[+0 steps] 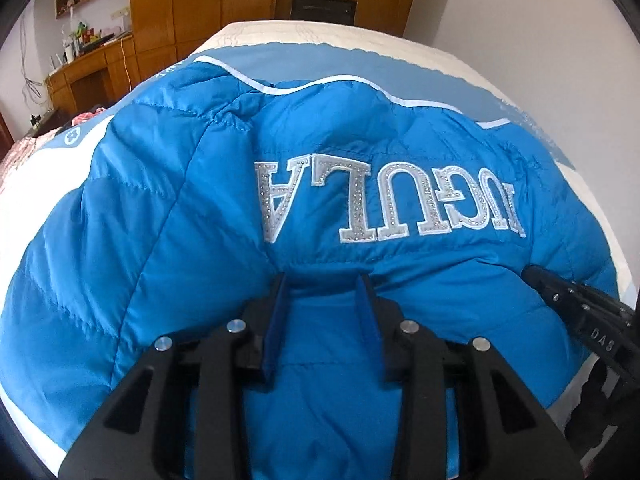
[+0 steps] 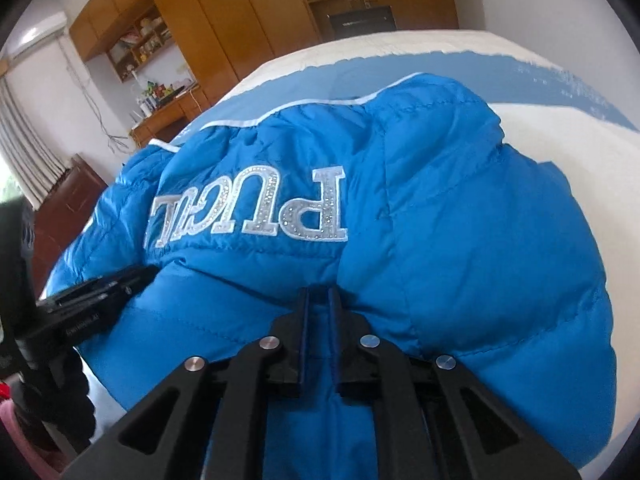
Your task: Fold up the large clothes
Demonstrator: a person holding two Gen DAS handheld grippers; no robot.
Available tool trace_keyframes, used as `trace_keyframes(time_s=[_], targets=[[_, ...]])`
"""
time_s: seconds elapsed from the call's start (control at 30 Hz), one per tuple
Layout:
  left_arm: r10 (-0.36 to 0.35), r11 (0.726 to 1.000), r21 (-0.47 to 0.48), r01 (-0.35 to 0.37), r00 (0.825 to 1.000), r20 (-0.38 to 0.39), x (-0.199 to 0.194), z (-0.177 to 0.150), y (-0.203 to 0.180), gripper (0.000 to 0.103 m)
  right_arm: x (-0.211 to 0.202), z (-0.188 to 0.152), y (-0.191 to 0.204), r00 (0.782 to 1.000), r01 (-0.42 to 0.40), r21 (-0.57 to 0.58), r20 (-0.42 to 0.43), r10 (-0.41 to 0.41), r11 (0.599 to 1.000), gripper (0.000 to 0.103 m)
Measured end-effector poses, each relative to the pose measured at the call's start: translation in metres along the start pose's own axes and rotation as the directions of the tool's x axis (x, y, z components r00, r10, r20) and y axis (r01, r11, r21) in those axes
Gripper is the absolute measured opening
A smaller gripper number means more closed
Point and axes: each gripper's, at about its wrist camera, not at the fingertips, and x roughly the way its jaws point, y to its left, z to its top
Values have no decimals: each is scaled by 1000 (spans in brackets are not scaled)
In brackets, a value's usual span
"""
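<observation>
One blue quilted jacket (image 1: 168,208) lies spread on the bed (image 1: 500,68), lettering upside down. Left gripper (image 1: 322,284) at 6 o'clock, fingers spread over fabric; right gripper (image 2: 318,294), fingers pinching a jacket fold. Wooden wardrobe (image 2: 256,12) at 12 o'clock.

Soft, even daylight fills both views, brightest at the curtained window (image 2: 24,152) on the right wrist view's left edge. Fisheye distortion bends the room, corners vignette black, and the nearest edges blur.
</observation>
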Motion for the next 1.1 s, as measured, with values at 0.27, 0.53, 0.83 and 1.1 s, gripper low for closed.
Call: trace_keyframes(time_s=[0.27,0.53,0.83,1.1], targets=[[23,997,-77,-19,999,41,-72,19,39,70,-80,31,-41,999,-31,95,14,30,995,59],[51,966,-253,-61,998,-49,-80,24,149,81,-75,47,-124,990,-54,229,-116,82,972,82],[-150,876,-475,88,984,-95,-30,17,194,90,-18,41,-147,945,-166,343,-213,248,925,90],[-243,850,-507,142,960,-139,6,33,185,74,5,54,-163,911,-272,460,-159,380,845,84]])
